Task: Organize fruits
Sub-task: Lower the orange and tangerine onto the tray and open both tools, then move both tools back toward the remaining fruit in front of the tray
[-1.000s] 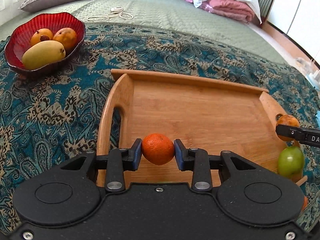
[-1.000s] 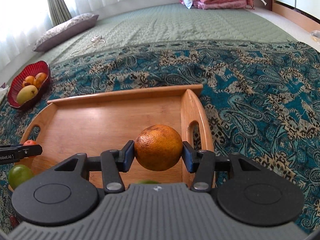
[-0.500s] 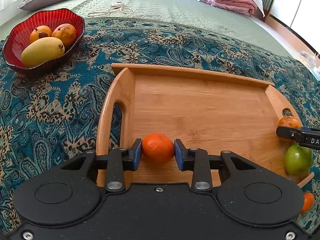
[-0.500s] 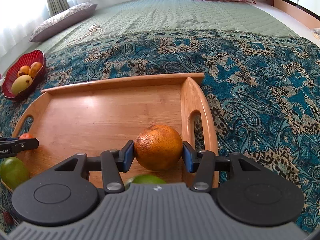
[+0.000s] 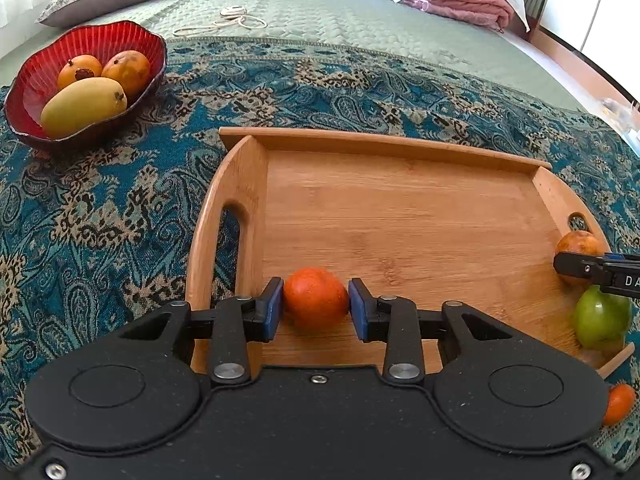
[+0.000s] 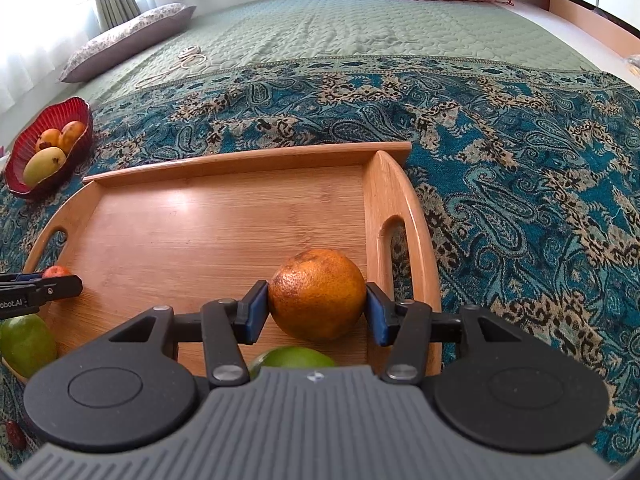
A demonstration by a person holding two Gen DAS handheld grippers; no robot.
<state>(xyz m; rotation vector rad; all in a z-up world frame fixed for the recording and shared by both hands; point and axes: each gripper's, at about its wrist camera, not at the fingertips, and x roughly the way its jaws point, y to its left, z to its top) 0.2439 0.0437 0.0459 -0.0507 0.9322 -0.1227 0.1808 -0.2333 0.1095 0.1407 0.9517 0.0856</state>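
The wooden tray (image 5: pixel 400 216) on the bed carries a small orange (image 5: pixel 315 297) between the opening jaws of the left gripper (image 5: pixel 316 309), a large orange (image 6: pixel 317 293) between the opening jaws of the right gripper (image 6: pixel 316 313), and green fruit (image 6: pixel 294 357), while the red bowl (image 5: pixel 96 36) holds a mango (image 5: pixel 82 106) and two orange fruits (image 5: pixel 127 67).

You have bright, even daylight in both views, coming from the curtained window (image 6: pixel 48 20) at the upper left, which is blown out to white. A soft sheen lies on the wooden tray (image 6: pixel 180 208). Shadows are faint. Both pictures are sharp at the centre, and the fisheye bends and darkens the corners.
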